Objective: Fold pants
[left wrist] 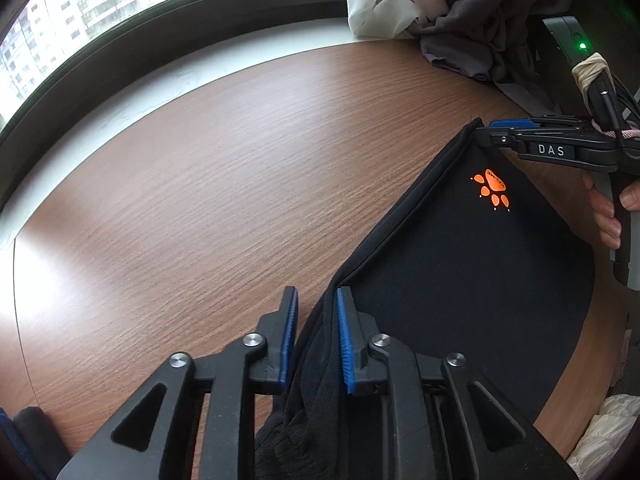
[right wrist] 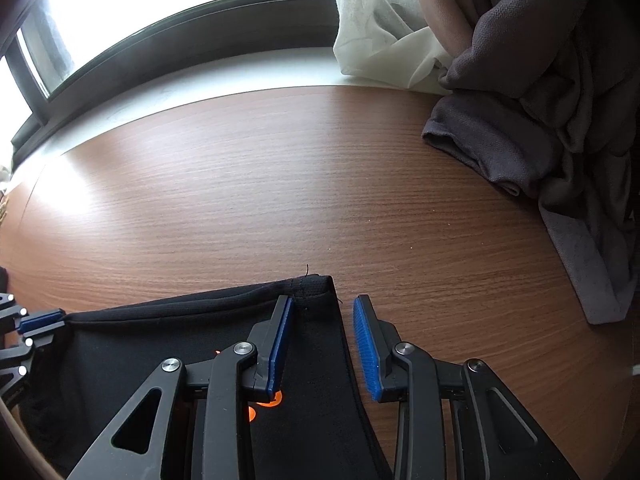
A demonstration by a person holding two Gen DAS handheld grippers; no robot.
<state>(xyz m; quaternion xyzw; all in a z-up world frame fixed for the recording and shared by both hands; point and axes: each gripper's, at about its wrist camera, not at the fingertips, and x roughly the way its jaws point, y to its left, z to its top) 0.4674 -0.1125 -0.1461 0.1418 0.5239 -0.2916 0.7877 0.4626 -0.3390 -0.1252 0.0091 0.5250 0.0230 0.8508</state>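
On the tabletop (left wrist: 200,160), from the left wrist, found the pants (left wrist: 460,280) spread as a flat black panel, orange paw print (left wrist: 492,190) up, one long hem drawn in a straight line between the two tools. Judged the fold as barely begun: saw no doubled layer lying across the panel, so reckoned the main folds still to do. Saw the left tool (left wrist: 317,292) part closed on a thick bunch of pants, with cloth filling the gap and touching both blue pads (left wrist: 345,344); took that as a grasp. Saw the right tool (left wrist: 486,128) edge-on at the far corner of the hem; could not read its opening from there. Noted a grey cloth (left wrist: 472,20) heaped well apart at the far edge.

From the right wrist, saw the right tool (right wrist: 323,299) spread wide and released, gripping nothing. Found the pants (right wrist: 160,340) flat on the tabletop (right wrist: 320,180), their corner (right wrist: 320,284) lying below and between the fingers, with a bare strip of wood between the cloth and the right pad (right wrist: 366,352). Glimpsed the left tool (right wrist: 44,320) at the far left, at the other end of the hem.
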